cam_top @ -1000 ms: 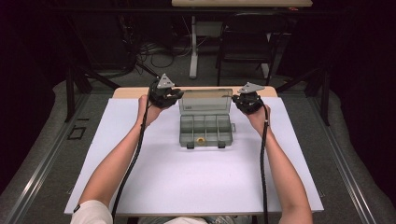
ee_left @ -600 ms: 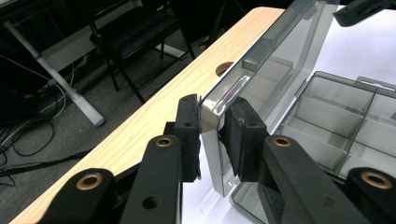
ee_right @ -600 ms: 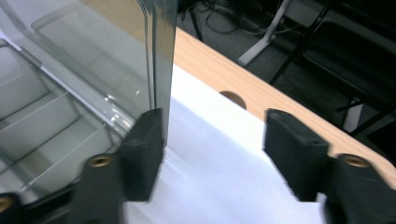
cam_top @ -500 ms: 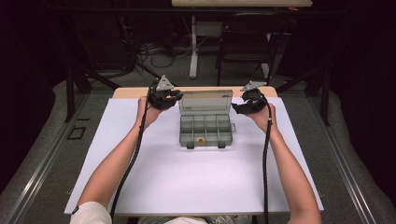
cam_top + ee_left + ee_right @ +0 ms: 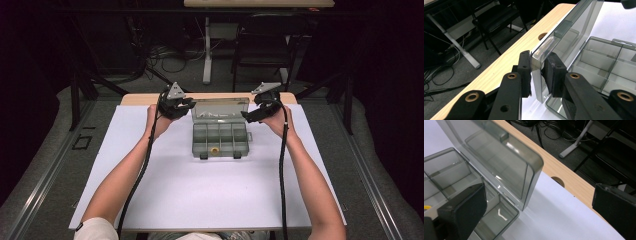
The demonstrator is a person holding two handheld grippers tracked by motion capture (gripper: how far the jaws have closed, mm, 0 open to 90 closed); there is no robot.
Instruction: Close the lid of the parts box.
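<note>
A grey compartment box (image 5: 220, 140) sat mid-table on the white sheet (image 5: 200, 190), its clear lid (image 5: 220, 108) raised. The left gripper (image 5: 537, 75) clamped the lid's corner, apparently to hold it upright, while the right gripper (image 5: 536, 202) hung wide-jawed beside the opposite edge.

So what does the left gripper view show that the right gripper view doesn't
Left gripper view: the left hand-held gripper, its pads closed on a corner of the box's clear lid, with a black chair on the floor beyond.

Right gripper view: the right hand-held gripper, jaws wide apart on either side of the lid's other corner without touching it, and a small yellow object in one compartment.

Both: the raised lid, the grey compartment box, the white table cover and the wooden table edge with its round hole.
</note>
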